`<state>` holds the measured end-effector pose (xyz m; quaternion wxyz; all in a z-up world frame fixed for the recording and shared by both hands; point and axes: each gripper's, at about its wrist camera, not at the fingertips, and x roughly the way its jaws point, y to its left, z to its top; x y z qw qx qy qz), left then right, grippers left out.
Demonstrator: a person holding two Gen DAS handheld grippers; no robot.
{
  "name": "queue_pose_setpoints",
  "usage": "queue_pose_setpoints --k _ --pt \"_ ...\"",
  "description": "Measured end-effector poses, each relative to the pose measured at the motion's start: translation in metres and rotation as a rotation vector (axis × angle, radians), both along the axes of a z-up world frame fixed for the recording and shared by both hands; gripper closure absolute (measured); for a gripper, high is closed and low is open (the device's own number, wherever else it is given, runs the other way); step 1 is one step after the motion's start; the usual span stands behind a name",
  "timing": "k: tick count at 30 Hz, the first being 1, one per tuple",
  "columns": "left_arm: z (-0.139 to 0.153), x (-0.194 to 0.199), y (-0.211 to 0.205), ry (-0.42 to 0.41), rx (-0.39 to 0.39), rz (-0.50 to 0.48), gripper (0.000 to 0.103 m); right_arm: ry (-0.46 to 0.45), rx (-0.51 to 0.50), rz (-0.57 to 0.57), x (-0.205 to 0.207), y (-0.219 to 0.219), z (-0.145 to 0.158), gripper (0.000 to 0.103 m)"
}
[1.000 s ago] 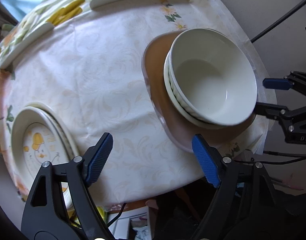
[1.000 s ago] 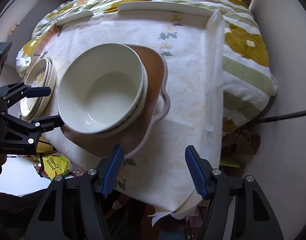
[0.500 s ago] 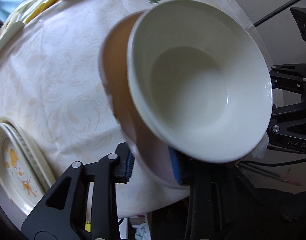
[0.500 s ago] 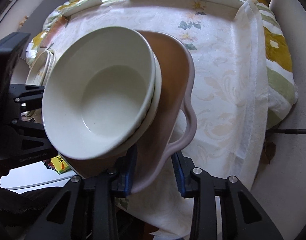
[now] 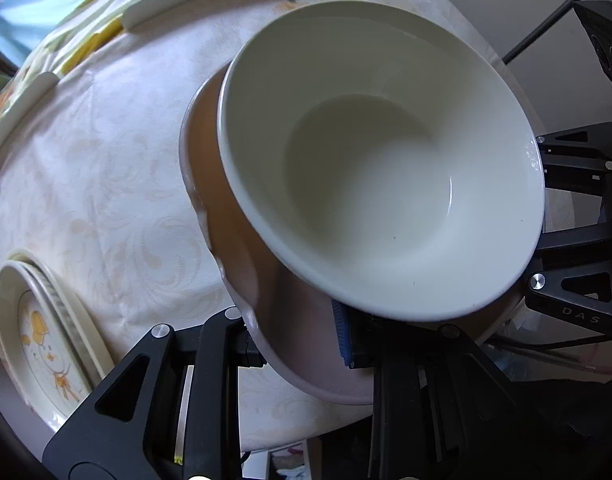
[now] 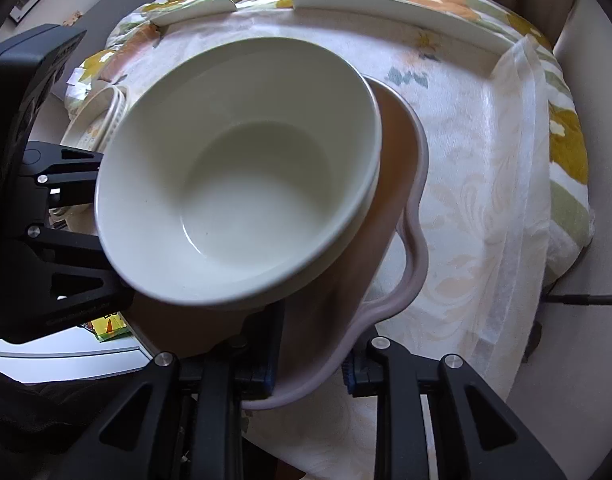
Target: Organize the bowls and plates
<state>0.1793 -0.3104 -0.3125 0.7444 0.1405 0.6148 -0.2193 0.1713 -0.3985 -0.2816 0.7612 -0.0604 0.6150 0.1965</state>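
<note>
Nearest the left wrist camera, the left tongs (image 5: 296, 350) are clamped on the near rim of the brown tray (image 5: 294, 344), one black finger under the rim and the blue pad on its upper side. The right tongs (image 6: 309, 364) likewise pinch the tray's lilac edge beside its looped handle (image 6: 413, 256), their blue pads pressed close on either side of the rim. On the tray sits a stack of cream bowls (image 5: 381, 168), the top one empty and tipped slightly toward the cameras. Each pair of tongs shows in the other's view, at opposite sides of the tray. Beyond lies the surface (image 5: 86, 176), covered by a pale patterned cloth. At its left edge rests a stack of plates (image 5: 38, 340) printed with yellow figures. Farther back, white curved strips (image 6: 385, 8) lie along a flowered cloth (image 6: 565, 152).
</note>
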Motion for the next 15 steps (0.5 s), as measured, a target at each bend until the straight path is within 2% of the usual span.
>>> queue_pose_setpoints --k 7,11,15 --pt "0.047 -0.008 0.041 -0.081 -0.016 0.052 0.081 -0.082 -0.011 0.067 0.001 0.024 0.041 0.080" --pt "0.077 -0.011 0.073 -0.119 -0.019 0.090 0.081 -0.118 -0.014 0.100 0.002 0.052 0.066 0.080" --pt "0.093 -0.013 0.114 -0.141 -0.018 0.114 0.081 -0.148 -0.017 0.129 0.004 0.096 0.082 0.080"
